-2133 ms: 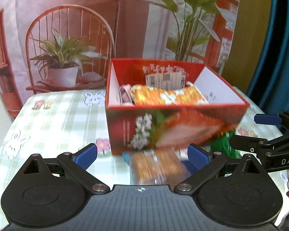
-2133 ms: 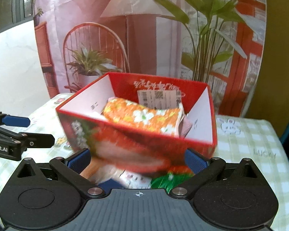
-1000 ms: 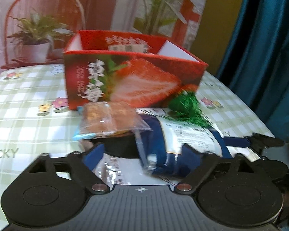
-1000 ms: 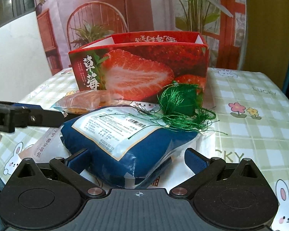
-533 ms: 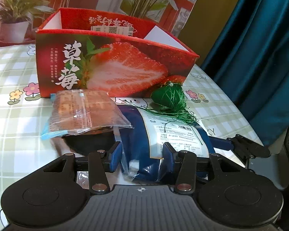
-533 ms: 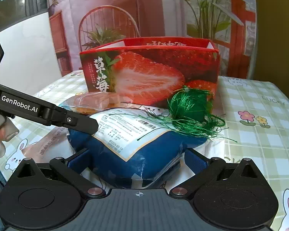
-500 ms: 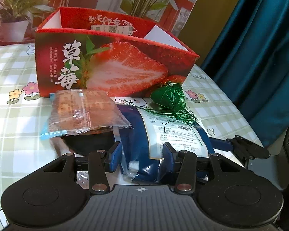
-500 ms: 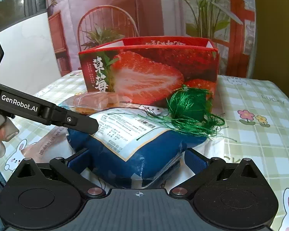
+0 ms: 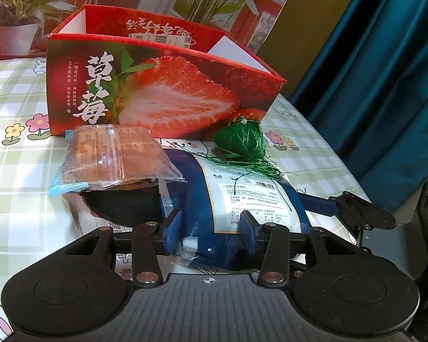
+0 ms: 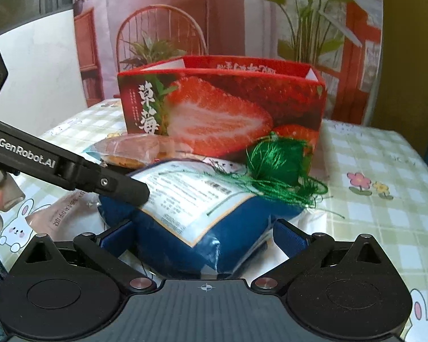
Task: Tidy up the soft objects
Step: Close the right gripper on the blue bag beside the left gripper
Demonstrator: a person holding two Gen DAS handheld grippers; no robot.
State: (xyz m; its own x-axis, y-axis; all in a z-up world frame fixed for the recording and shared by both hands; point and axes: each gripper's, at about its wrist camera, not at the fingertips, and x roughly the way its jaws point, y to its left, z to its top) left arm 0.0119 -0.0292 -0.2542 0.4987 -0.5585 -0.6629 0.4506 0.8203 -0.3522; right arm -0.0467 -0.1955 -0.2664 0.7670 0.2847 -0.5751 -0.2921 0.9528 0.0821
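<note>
A blue soft packet with a white label (image 9: 242,193) (image 10: 185,199) lies on the table in front of the red strawberry box (image 9: 157,85) (image 10: 222,108). My left gripper (image 9: 211,233) is shut on the packet's near end. My right gripper (image 10: 202,236) is open, its pads on either side of the packet's other end. A green thread bundle (image 9: 242,139) (image 10: 279,165) rests on the packet. A clear bag of brown snacks (image 9: 111,154) (image 10: 131,149) lies on a black item (image 9: 122,205) to the left.
A checked tablecloth with bunnies and flowers (image 9: 11,108) (image 10: 385,199) covers the table. A pink packet (image 10: 62,216) lies under the pile. A blue curtain (image 9: 385,57) hangs to the right, past the table's edge. A printed backdrop stands behind the box.
Both grippers came down from above the box to table level at the blue packet. My left gripper closed on the packet's end; the right stayed open around it.
</note>
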